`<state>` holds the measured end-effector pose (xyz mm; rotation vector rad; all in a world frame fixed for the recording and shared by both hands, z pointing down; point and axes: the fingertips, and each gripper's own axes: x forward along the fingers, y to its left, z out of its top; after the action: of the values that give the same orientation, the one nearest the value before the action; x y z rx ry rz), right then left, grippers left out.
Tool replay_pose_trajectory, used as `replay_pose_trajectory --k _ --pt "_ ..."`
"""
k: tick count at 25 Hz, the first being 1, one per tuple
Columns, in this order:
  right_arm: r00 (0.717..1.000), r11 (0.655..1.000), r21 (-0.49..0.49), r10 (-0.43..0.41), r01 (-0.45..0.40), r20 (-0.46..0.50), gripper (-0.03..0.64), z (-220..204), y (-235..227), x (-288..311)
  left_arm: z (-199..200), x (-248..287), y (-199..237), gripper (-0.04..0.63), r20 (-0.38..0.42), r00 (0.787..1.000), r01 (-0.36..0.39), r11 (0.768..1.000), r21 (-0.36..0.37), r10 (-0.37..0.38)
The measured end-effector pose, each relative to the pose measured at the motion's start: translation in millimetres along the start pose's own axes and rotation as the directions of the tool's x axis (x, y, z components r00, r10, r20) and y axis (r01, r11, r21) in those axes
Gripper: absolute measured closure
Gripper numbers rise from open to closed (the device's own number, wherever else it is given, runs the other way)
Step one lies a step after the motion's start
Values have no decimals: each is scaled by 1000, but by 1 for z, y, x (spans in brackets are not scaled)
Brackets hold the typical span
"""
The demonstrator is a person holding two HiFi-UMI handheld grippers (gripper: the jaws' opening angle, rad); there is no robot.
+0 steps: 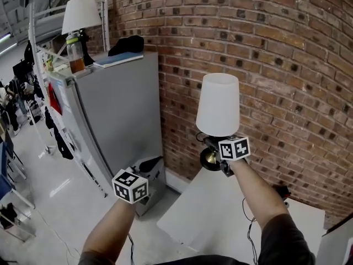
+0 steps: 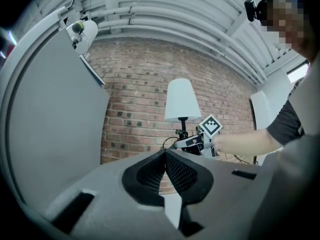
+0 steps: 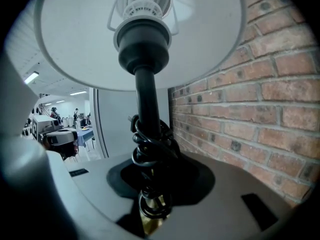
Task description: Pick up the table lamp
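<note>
The table lamp has a white shade (image 1: 218, 105), a black stem (image 3: 145, 99) with its black cord (image 3: 150, 144) coiled round it, and a brass foot (image 3: 149, 223). It hangs upright in the air before the brick wall, above the white table. My right gripper (image 1: 214, 149) is shut on the stem just below the shade, and its jaws clasp the cord-wrapped part (image 3: 150, 184). The left gripper view also shows the lamp (image 2: 179, 100) and the right gripper (image 2: 192, 141). My left gripper (image 1: 156, 162) is raised at the left, shut (image 2: 165, 158) with nothing in it.
A tall grey cabinet (image 1: 118, 109) stands at the left against the brick wall (image 1: 276, 65). On top of it are a second lamp (image 1: 81, 14), a jar (image 1: 75, 54) and a blue book (image 1: 118, 59). A white table (image 1: 220, 214) lies below the lifted lamp.
</note>
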<state>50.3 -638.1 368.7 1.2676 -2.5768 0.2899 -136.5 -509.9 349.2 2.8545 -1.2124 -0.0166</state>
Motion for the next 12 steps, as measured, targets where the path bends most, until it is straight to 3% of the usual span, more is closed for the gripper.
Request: replay_pose_trajectory --k 12 --pt "1000 1000 3 16 -16 3 506 59 36 -34 77 -28 6 591 9 999 -44 999 26 44"
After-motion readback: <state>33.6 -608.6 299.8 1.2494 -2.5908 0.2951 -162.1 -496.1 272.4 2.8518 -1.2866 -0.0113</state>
